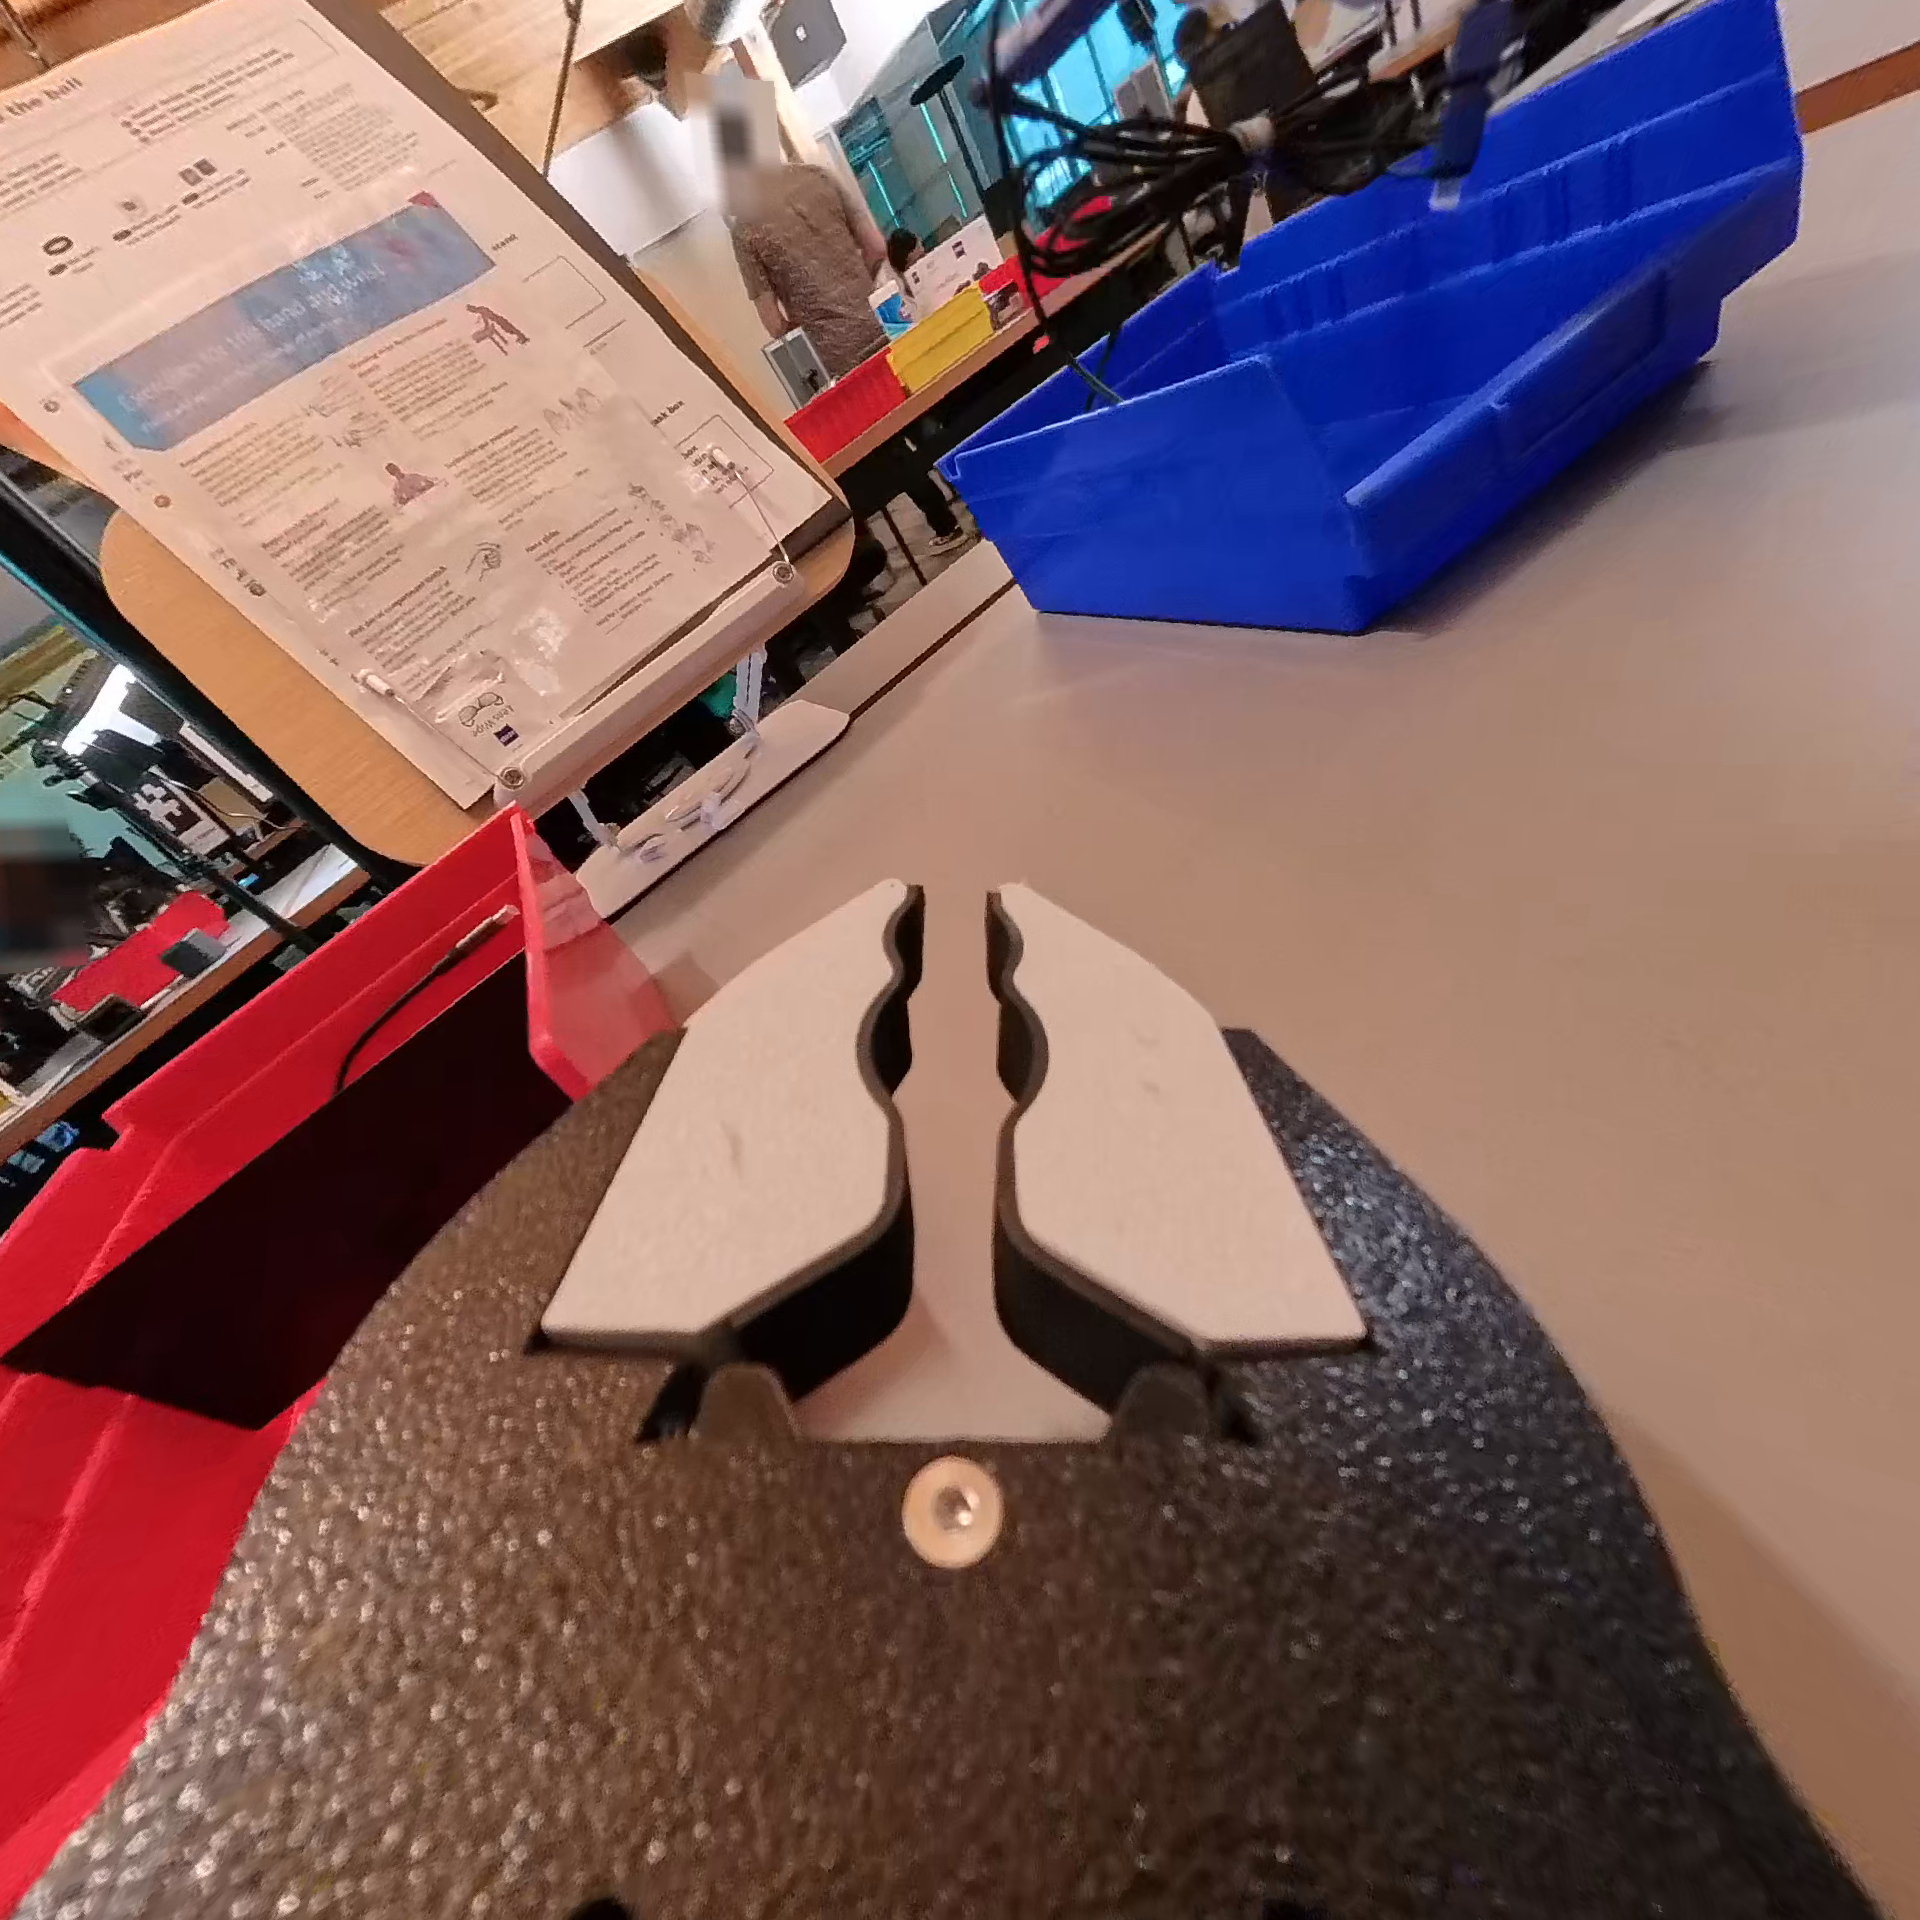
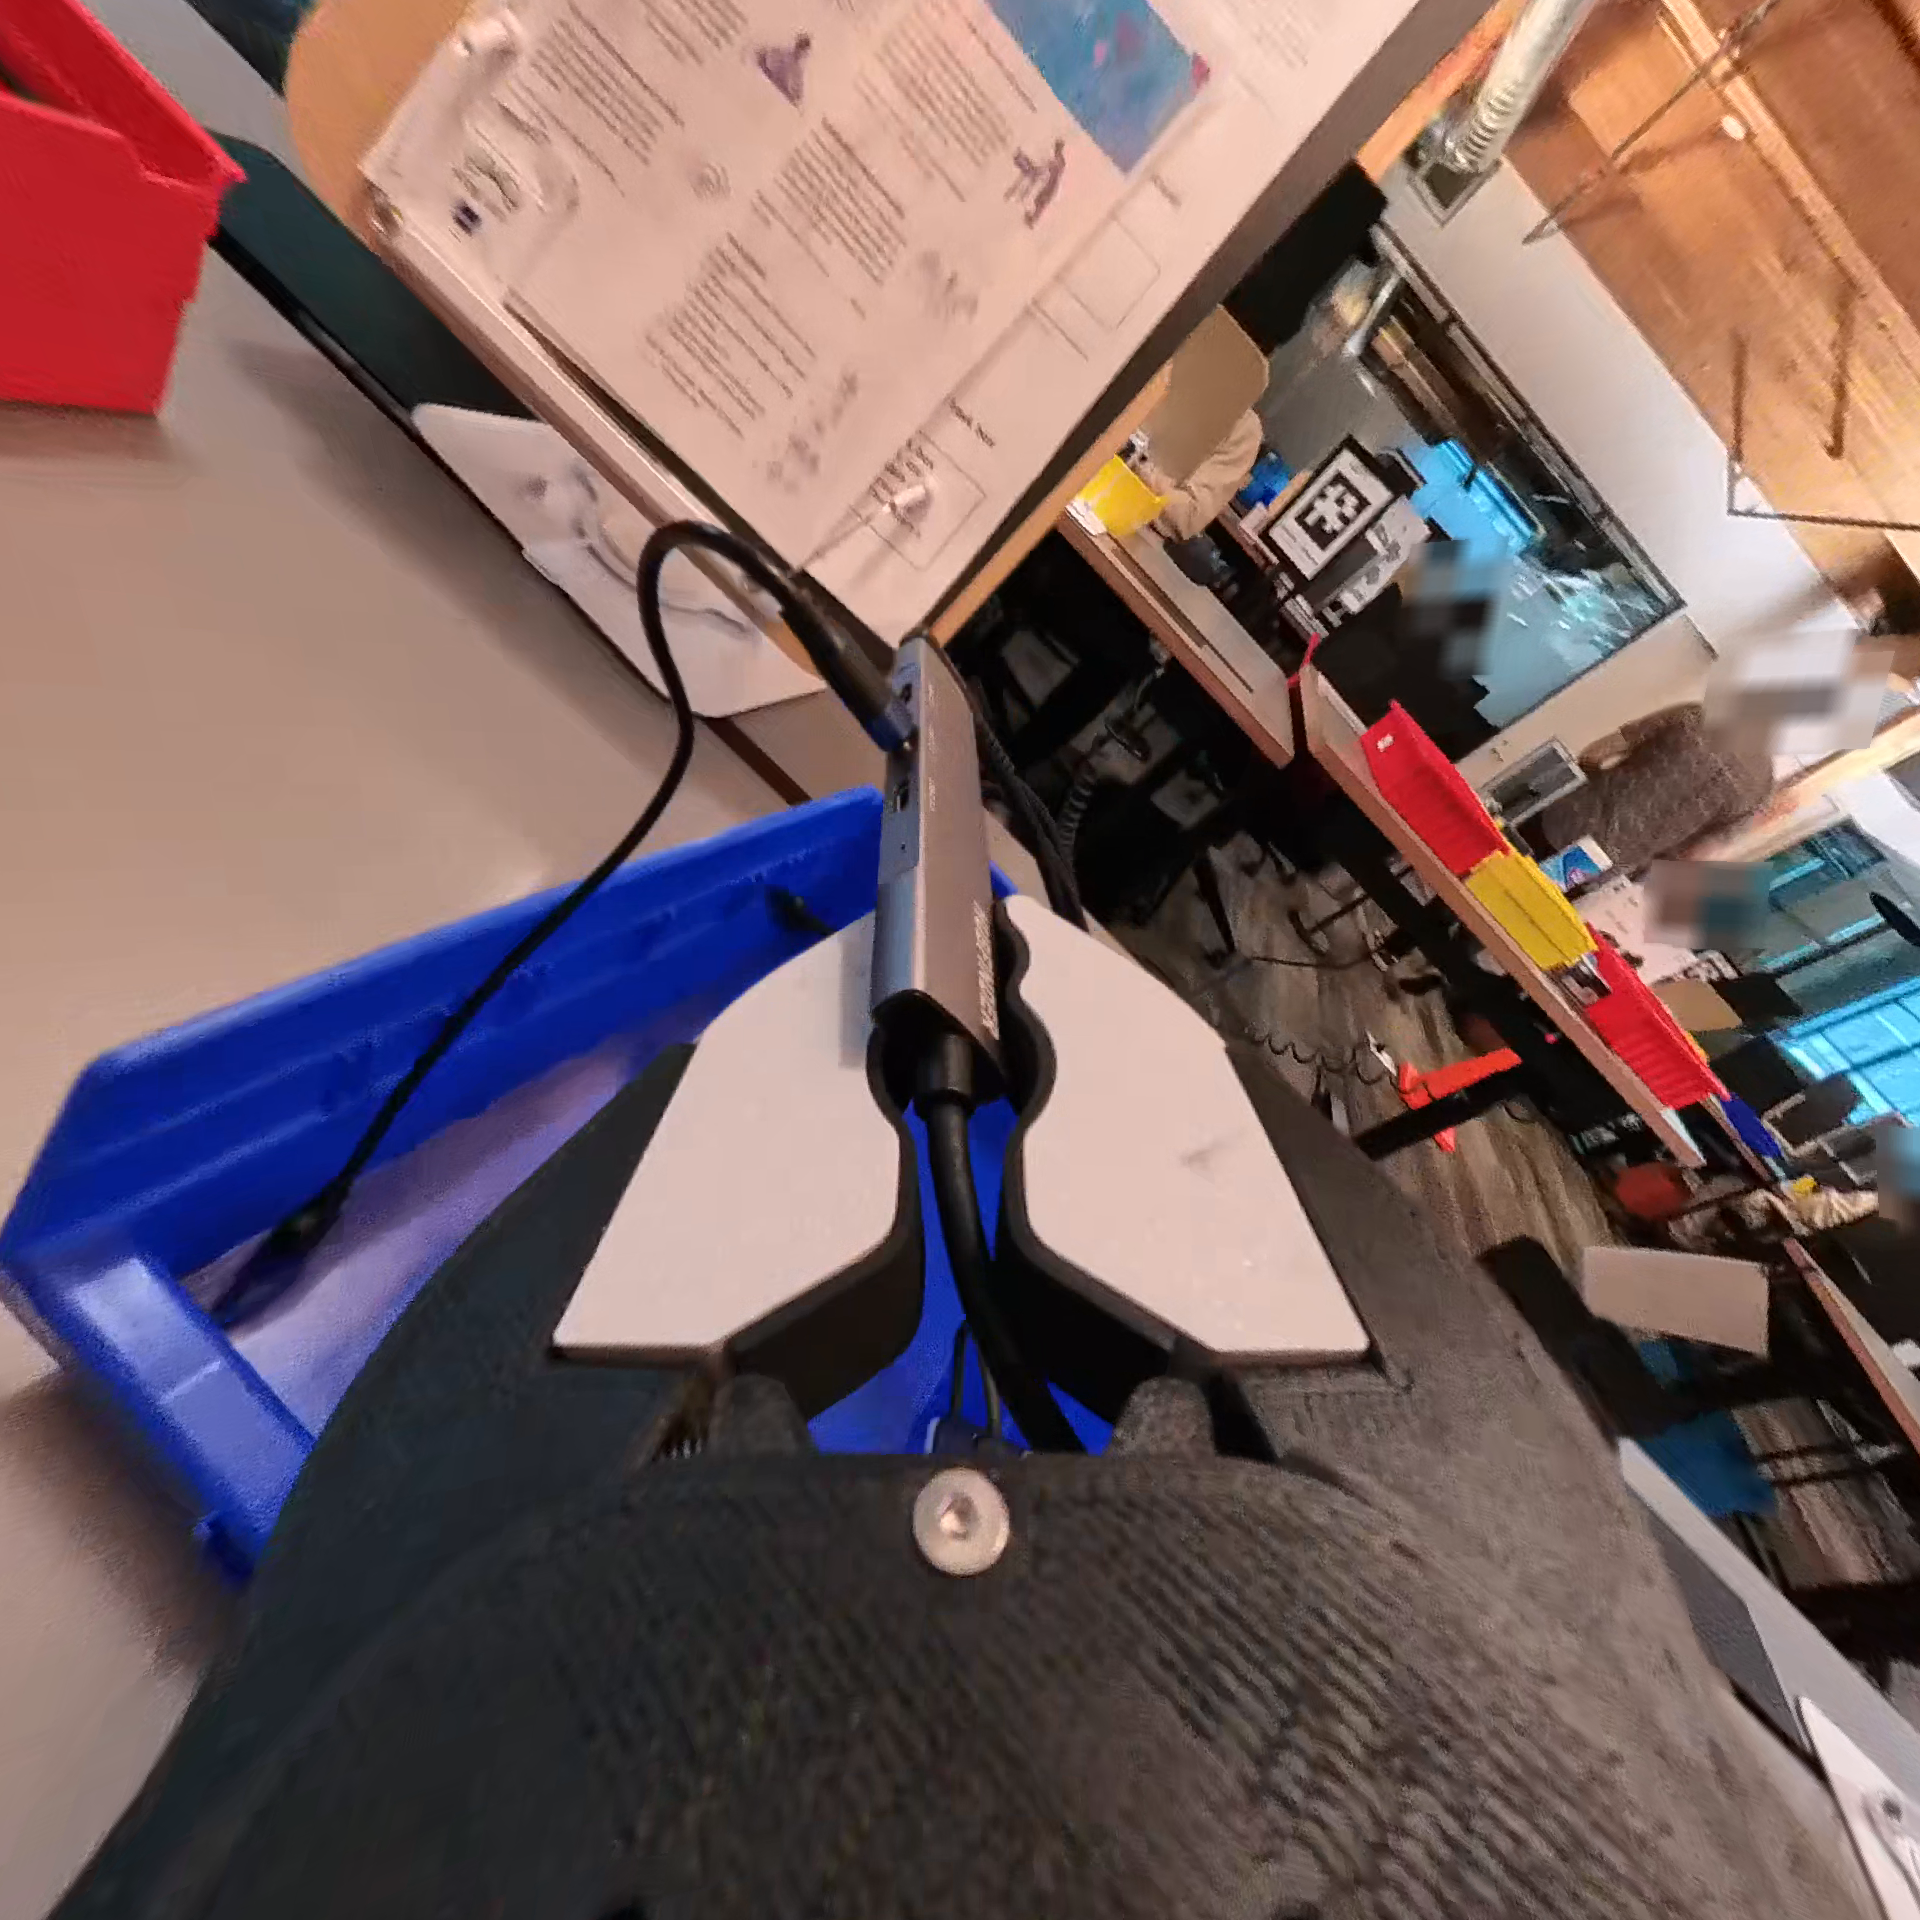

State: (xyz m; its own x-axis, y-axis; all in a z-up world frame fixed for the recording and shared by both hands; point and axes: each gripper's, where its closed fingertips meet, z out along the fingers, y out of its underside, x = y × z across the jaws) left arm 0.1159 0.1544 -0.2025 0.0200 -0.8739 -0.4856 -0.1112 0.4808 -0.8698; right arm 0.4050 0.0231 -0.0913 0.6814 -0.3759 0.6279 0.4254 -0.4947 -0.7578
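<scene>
Right gripper (image 2: 940, 1029) — clamped on one grey hub adapter (image 2: 928, 883), held by its lower end between the two pale fingers (image 2: 1132, 1132); the adapter points up and away from the gripper, above the blue bin (image 2: 312, 1091).

Cables, two seen — one black cable (image 2: 665, 790) plugged into the adapter's far end, looping down into the blue bin; one thicker black lead (image 2: 961, 1164) leaving the gripped end and running back between the fingers.

Left gripper (image 1: 954, 904) — fingers slightly parted with a narrow gap, nothing between them; it hovers low over the grey table (image 1: 1455, 935), just beside the red bin (image 1: 260, 1091).

Bins on this table, two — one blue (image 1: 1403, 416), divided inside, with black cabling above its far end; one red, with a thin black wire (image 1: 416, 997) on its wall.

One printed instruction sheet on a white stand (image 1: 343, 416) at the table's far edge, between the bins.
</scene>
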